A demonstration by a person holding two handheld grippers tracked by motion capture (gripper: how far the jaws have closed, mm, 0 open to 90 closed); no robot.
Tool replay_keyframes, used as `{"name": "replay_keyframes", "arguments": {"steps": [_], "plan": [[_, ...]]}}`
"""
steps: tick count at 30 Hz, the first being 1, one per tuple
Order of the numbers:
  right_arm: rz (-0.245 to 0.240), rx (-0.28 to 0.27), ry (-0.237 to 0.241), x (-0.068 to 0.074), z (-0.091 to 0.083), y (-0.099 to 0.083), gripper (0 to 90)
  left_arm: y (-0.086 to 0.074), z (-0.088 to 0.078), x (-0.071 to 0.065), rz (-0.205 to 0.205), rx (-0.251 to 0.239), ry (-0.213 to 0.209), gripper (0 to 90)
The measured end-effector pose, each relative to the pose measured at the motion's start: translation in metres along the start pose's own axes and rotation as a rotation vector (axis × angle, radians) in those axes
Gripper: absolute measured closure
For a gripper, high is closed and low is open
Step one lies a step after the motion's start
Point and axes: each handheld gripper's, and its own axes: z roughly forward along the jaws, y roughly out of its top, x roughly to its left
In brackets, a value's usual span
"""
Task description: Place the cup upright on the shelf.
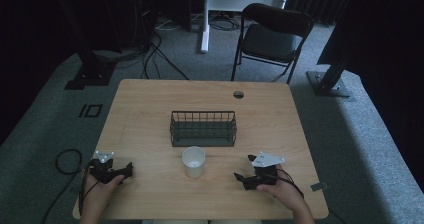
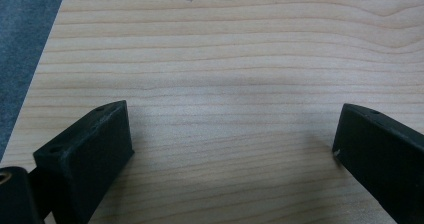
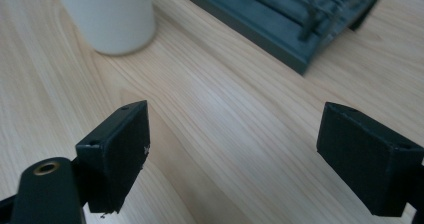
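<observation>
A white paper cup (image 1: pixel 193 161) stands upright near the middle of the desk (image 1: pixel 150 99), just in front of a dark wire basket (image 1: pixel 203 128) and apart from it. The left gripper (image 1: pixel 131 170) rests near the front left corner, its jaws wide apart over bare wood. The right gripper (image 1: pixel 241 179) lies toward the front right, jaws likewise apart and angled at the cup, probably so that it can close on the cup's wall for a lift toward the basket.
</observation>
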Motion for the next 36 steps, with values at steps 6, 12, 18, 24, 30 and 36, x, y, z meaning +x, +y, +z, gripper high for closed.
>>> {"name": "replay_keyframes", "arguments": {"steps": [6, 12, 18, 24, 30, 36], "plan": [[-0.028, -0.02, 0.045, 0.01, 0.009, 0.011, 13.6, 0.0, 0.0, 0.0, 0.001, 0.001, 0.0, 2.7], [-0.061, -0.017, 0.076, 0.019, 0.018, 0.02, 14.0, 0.0, 0.0, 0.0, 0.0, 0.0, 0.0, 2.7], [-0.076, -0.025, 0.107, 0.027, 0.026, 0.029, 14.1, 0.0, 0.0, 0.0, 0.001, 0.001, 0.0, 2.7], [-0.084, -0.034, 0.131, 0.034, 0.034, 0.035, 14.0, 0.0, 0.0, 0.0, 0.0, 0.0, 0.0, 2.7], [-0.094, -0.04, 0.148, 0.04, 0.042, 0.041, 14.0, 0.0, 0.0, 0.0, 0.0, 0.0, 0.0, 2.7], [-0.104, -0.047, 0.164, 0.046, 0.049, 0.047, 14.0, 0.0, 0.0, 0.0, 0.0, 0.0, 0.0, 2.7]]}}
